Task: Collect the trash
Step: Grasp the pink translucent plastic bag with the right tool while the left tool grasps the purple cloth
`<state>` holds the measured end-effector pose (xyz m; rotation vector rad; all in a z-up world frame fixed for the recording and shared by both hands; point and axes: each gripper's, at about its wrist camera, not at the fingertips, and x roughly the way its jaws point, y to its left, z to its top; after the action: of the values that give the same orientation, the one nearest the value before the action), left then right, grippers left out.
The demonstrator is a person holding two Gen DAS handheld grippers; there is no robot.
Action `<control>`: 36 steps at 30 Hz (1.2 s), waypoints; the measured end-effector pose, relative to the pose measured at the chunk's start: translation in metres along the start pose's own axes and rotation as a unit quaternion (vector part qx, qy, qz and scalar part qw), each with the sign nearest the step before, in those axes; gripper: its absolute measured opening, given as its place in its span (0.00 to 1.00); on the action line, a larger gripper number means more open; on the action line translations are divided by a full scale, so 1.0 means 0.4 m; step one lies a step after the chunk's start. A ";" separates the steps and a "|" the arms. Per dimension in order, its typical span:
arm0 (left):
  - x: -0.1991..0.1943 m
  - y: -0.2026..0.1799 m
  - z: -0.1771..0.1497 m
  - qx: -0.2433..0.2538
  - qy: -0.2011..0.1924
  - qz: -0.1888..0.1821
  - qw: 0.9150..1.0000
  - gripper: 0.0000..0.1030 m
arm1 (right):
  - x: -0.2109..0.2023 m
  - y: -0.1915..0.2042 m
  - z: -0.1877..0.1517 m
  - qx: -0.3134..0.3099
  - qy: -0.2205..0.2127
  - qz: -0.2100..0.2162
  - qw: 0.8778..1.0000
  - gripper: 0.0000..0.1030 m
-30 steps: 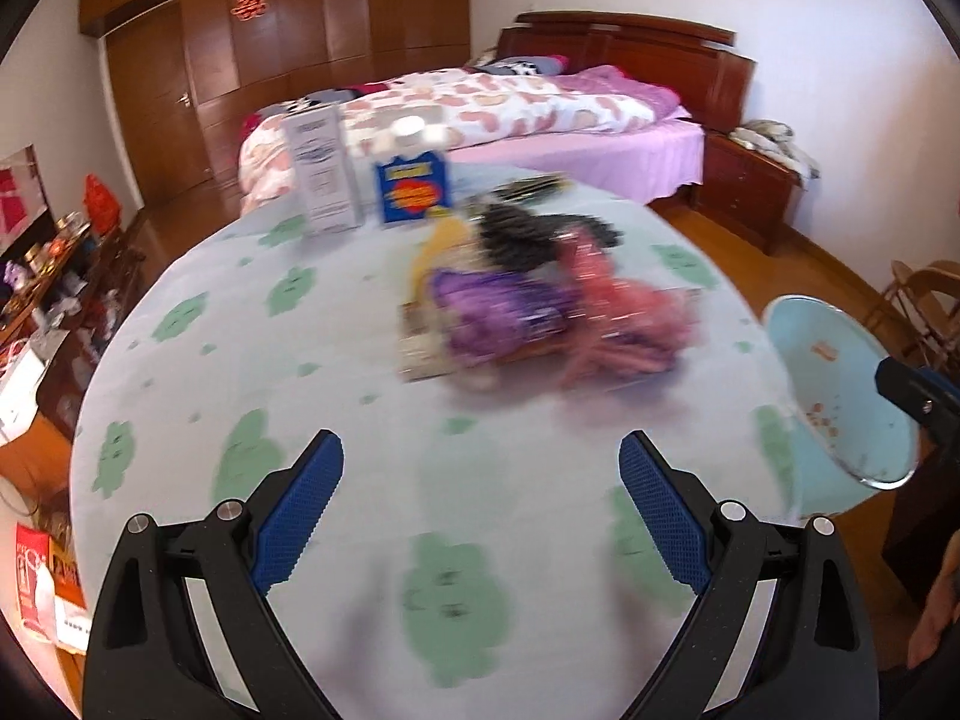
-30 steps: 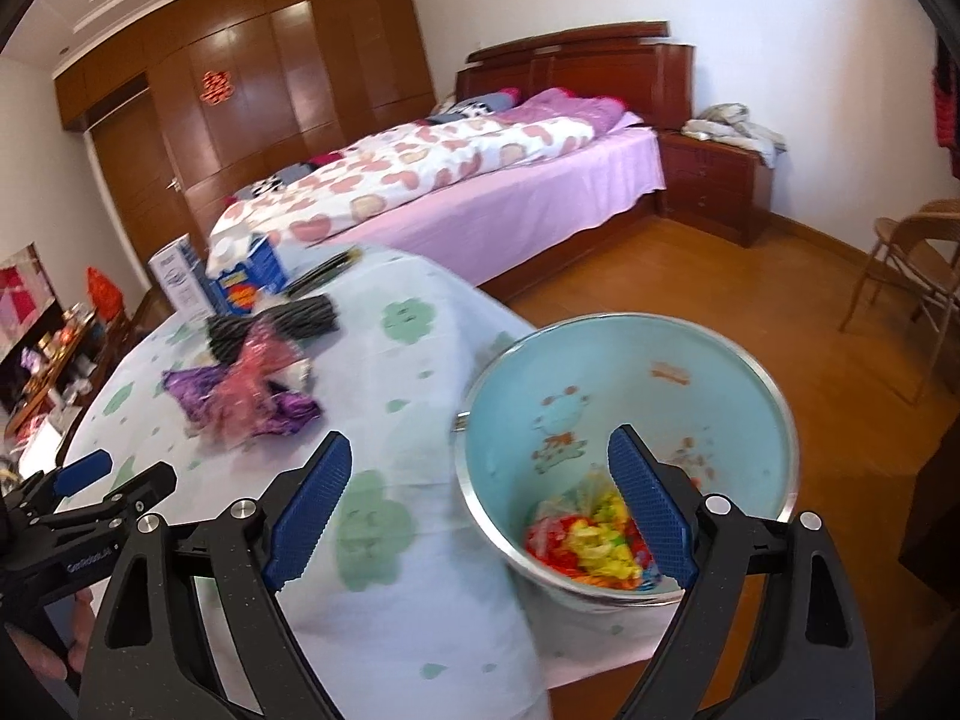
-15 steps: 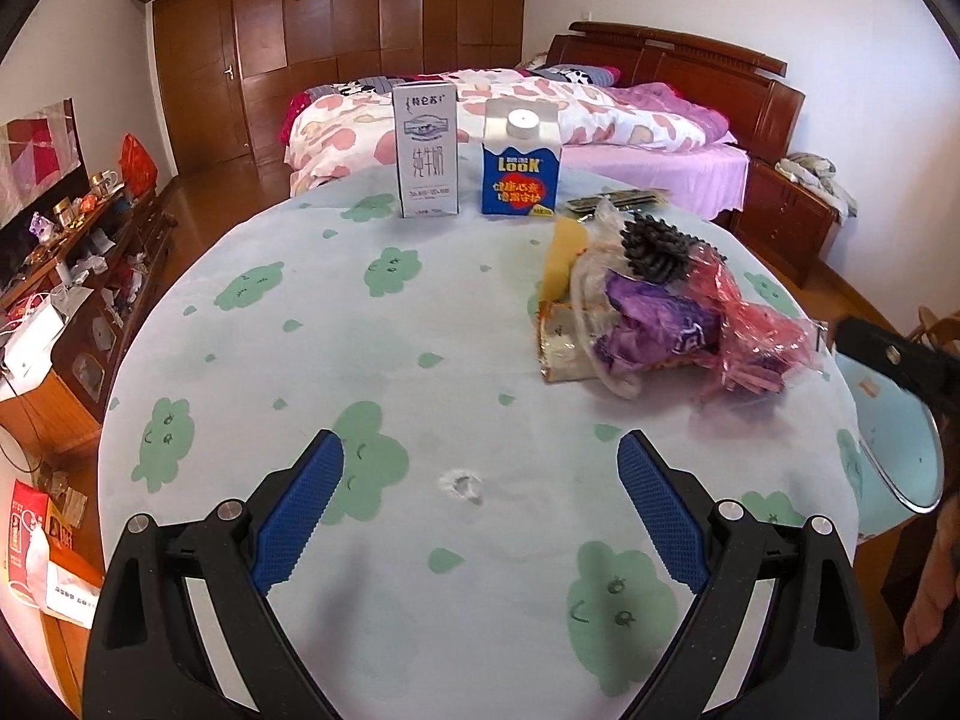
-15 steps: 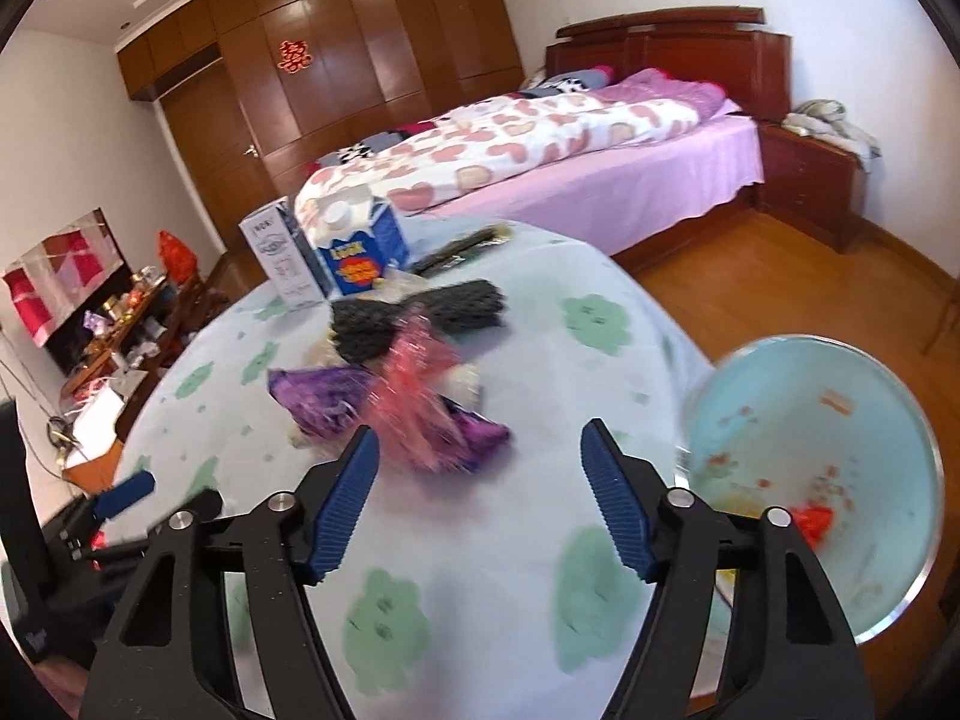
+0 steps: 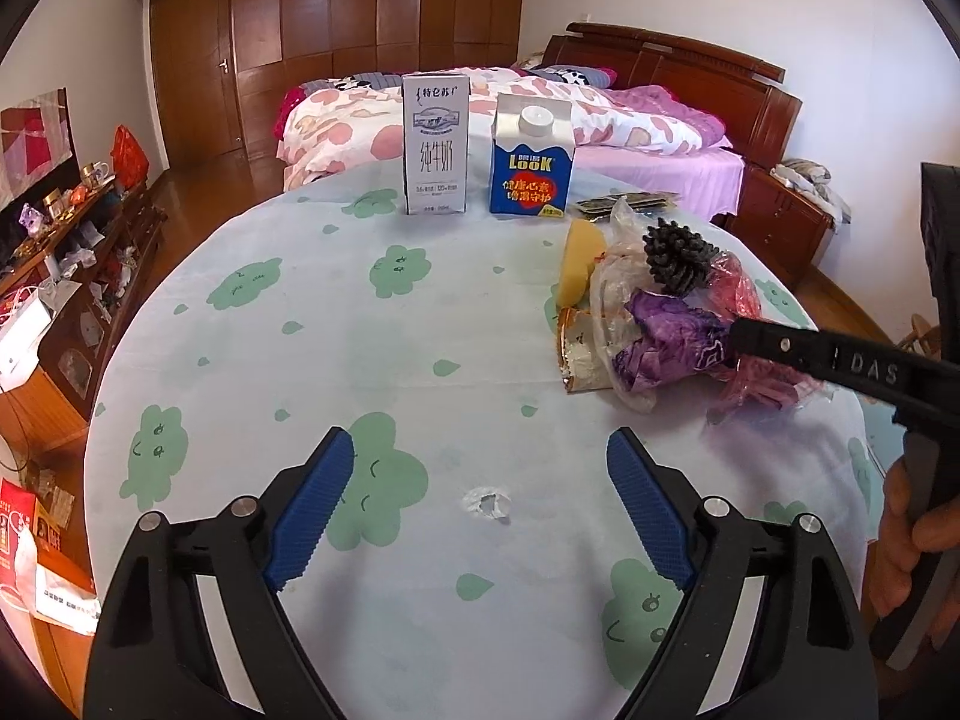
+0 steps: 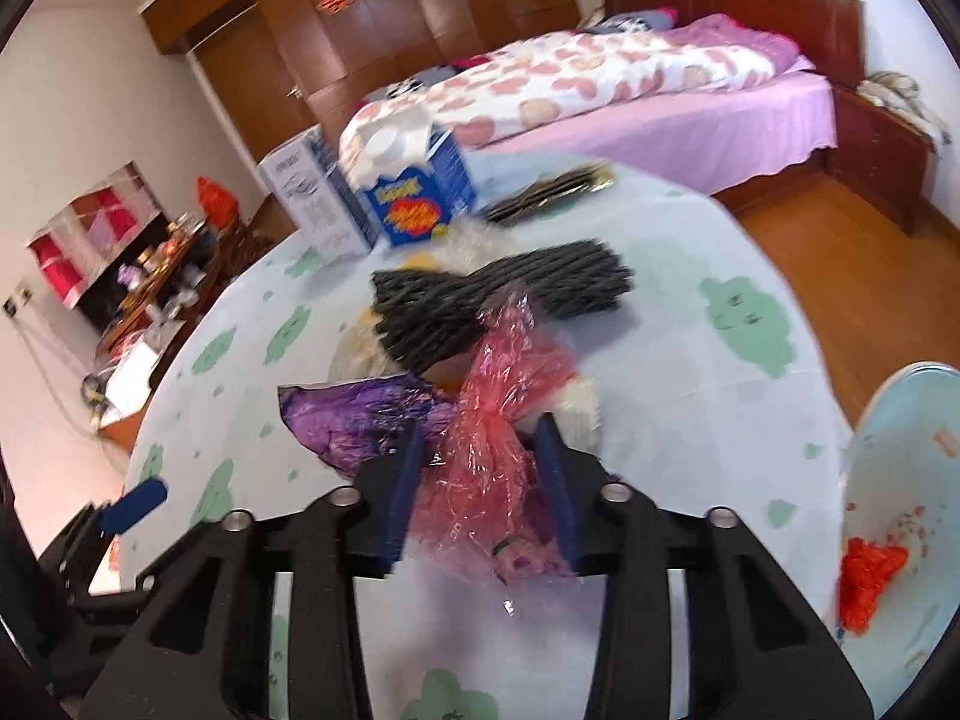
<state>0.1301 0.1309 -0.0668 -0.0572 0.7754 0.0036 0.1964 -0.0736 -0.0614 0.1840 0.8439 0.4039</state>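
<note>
- Pink plastic wrapper [image 6: 489, 468]: crumpled, on the counter [image 5: 420, 360] in the trash pile, between the right gripper [image 6: 480, 480] jaws, which stand partly closed around it (contact unclear); long axis runs away from them toward the blue Look carton [image 6: 414, 204].
- Left gripper [image 5: 480, 516]: jaws wide apart, empty, farther from the carton.
- Bin [image 6: 900, 480]: right of wrapper.

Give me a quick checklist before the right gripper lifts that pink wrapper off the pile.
1. Right gripper straddles the pink wrapper: ok.
2. Jaws fully shut on it: cannot tell, a gap still shows.
3. Purple wrapper free of the jaws: not ok, it touches the left finger.
4. Left gripper open, holding nothing, away from the pile: ok.
5. Bin within view at right, with room: ok.
6. Blue carton upright, away from the pile: ok.
</note>
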 end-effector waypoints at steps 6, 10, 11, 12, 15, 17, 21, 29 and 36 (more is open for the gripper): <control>-0.009 -0.012 0.001 0.003 -0.003 -0.001 1.000 0.82 | -0.040 0.016 -0.032 -0.007 -0.003 0.026 1.000 0.27; -0.020 -0.028 0.004 0.009 -0.009 -0.002 1.000 0.82 | -0.096 0.016 -0.063 -0.007 -0.015 0.040 0.999 0.27; -0.022 -0.036 0.007 0.012 -0.011 -0.002 1.000 0.82 | -0.106 0.012 -0.067 -0.005 -0.018 0.039 0.999 0.27; -0.024 -0.043 0.010 0.015 -0.012 -0.003 1.000 0.82 | -0.131 -0.004 -0.076 0.002 -0.027 0.032 0.999 0.27; -0.018 -0.072 0.023 0.024 -0.018 -0.011 0.999 0.81 | -0.168 -0.036 -0.088 0.010 -0.047 -0.002 0.999 0.27; -0.008 -0.093 0.038 0.029 -0.021 -0.022 0.999 0.78 | -0.187 -0.048 -0.102 0.015 -0.053 -0.015 0.998 0.27; 0.033 -0.154 0.079 0.050 -0.036 -0.038 0.997 0.73 | -0.214 -0.101 -0.120 0.039 -0.056 -0.036 0.997 0.27; 0.121 -0.252 0.093 0.072 0.003 -0.081 0.994 0.52 | -0.244 -0.174 -0.140 0.066 -0.061 -0.042 0.995 0.27; 0.107 -0.230 0.083 0.050 0.012 -0.098 0.994 0.22 | -0.246 -0.171 -0.145 0.062 -0.062 -0.035 0.996 0.27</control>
<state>0.1861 0.0400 -0.0686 -0.0387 0.7900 -0.2213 0.1127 -0.1770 -0.0533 0.2915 0.7520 0.2719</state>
